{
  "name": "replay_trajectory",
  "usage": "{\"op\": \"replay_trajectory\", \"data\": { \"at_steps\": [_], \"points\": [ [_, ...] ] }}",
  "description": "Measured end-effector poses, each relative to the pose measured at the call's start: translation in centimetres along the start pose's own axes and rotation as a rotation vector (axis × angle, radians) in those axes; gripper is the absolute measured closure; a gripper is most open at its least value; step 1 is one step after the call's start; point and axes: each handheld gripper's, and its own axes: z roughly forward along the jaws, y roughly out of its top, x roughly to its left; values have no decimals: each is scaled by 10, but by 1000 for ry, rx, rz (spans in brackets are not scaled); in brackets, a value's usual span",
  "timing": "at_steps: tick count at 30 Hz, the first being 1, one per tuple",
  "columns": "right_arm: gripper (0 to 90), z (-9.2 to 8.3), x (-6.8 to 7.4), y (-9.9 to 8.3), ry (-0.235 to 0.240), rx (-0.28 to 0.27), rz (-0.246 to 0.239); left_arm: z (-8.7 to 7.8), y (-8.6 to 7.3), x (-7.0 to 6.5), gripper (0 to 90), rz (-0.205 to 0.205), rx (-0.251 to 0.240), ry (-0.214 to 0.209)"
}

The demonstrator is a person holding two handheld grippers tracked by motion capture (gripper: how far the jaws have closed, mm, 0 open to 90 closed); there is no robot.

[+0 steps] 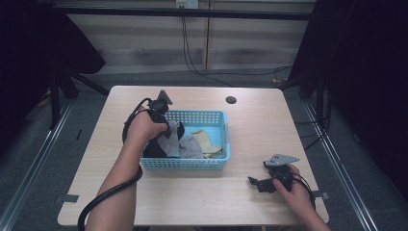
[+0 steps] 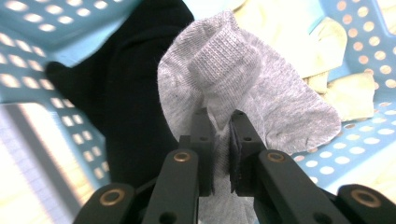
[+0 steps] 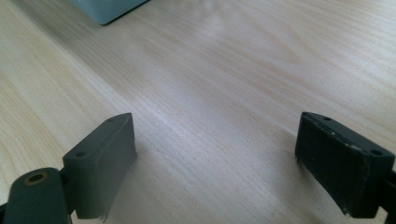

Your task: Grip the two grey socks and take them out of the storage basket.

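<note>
Left gripper [image 1: 166, 126] over left end of blue basket [image 1: 211, 115], jaws pinched tight on grey sock [image 2: 243, 88]; sock bunches above jaw tips, hangs inside basket. Black garment [image 2: 126, 98] just left of it, touching. Pale yellow cloth [image 1: 206, 141] lies toward basket's right half. Basket sits mid-table [image 1: 250, 202], long side toward person. Right gripper [image 1: 254, 182] down at near right, resting low on bare wood, well apart from basket, jaws spread wide, nothing between them.
</note>
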Motion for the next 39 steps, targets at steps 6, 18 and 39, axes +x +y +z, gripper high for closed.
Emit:
{"op": "replay_trajectory", "data": {
  "at_steps": [6, 18, 39],
  "points": [
    [120, 0, 0, 0, 0, -1, 0, -22, 1, 4, 817, -7, -19, 18],
    [120, 0, 0, 0, -1, 3, 0, -59, -6, 18, 819, -77, -51, 33],
    [120, 0, 0, 0, -1, 3, 0, -93, -37, 53, 816, -166, -55, 76]
  ]
}}
